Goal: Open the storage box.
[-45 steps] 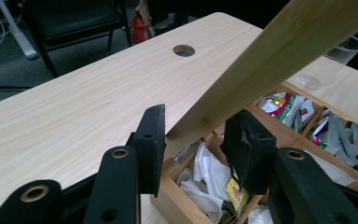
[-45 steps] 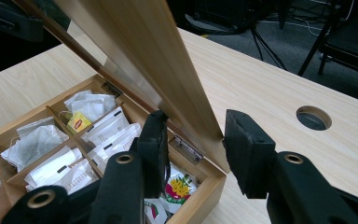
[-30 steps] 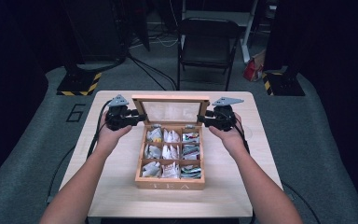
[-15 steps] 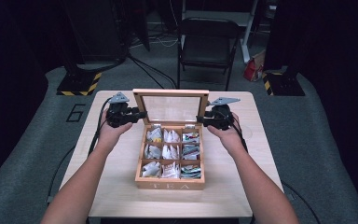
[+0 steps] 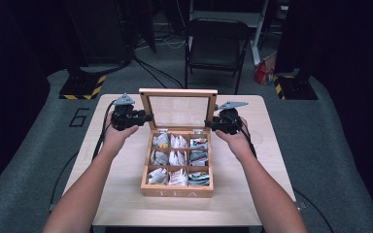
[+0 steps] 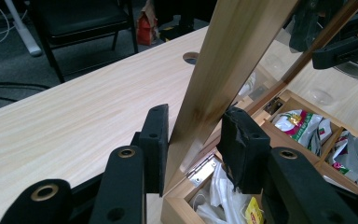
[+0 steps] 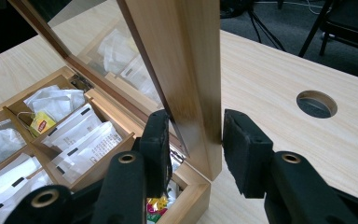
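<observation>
A wooden tea box (image 5: 177, 193) stands open in the middle of the table, its compartments full of tea bags (image 5: 178, 158). Its glass-paned lid (image 5: 178, 92) is raised nearly upright on the rear hinges. My left gripper (image 5: 145, 117) is shut on the lid's left frame rail (image 6: 223, 60), one pad on each face. My right gripper (image 5: 210, 124) holds the lid's right rail (image 7: 186, 56) the same way; its jaws have just been closing on that rail. Seen along the jaws, the left gripper (image 6: 196, 126) and the right gripper (image 7: 193, 126) each straddle the wood.
The light wooden table (image 5: 121, 194) has a round cable hole (image 7: 316, 103) right of the box. Behind the table stands a black folding chair (image 5: 216, 39), with a red bag (image 5: 262, 73) on the floor. Striped stand bases (image 5: 80, 87) sit at the far corners.
The lid has swung up from a low tilt to nearly upright, with both grippers holding its side rails and rising slightly with it.
</observation>
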Available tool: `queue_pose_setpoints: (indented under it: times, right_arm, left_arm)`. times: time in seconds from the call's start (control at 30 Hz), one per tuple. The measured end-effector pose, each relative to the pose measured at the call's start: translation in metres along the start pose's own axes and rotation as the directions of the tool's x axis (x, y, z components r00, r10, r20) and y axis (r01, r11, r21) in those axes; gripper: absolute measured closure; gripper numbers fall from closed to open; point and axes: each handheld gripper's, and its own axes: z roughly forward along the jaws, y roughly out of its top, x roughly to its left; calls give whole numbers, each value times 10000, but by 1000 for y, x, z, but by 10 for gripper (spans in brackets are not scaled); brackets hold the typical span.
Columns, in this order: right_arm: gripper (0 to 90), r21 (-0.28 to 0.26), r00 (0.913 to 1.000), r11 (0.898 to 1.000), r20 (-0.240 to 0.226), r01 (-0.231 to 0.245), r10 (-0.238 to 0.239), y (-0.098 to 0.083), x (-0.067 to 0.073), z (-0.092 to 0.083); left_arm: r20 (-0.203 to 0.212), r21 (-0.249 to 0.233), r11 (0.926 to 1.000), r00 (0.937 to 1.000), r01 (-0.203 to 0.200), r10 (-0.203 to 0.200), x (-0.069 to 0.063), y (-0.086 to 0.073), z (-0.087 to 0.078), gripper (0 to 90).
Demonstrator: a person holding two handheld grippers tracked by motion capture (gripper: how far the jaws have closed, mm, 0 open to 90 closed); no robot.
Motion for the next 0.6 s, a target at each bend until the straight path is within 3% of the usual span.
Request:
queue_pose_setpoints:
  times: [0.23,0.33,0.6]
  right_arm:
    - [615,73,9997,9997,-79,-212,213,2,-3,3]
    - [624,40,9999,10000,-96,-40,40,2,-4,4]
    - [637,211,9996,9997,-225,-144,149,5,-6,5]
  left_arm:
    - [27,-48,9999,9999,136,-136,3,1,3,630]
    - [102,-14,9998,9997,208,-208,4,1,3,631]
    - [165,-75,9993,9991,379,-378,8,1,3,630]
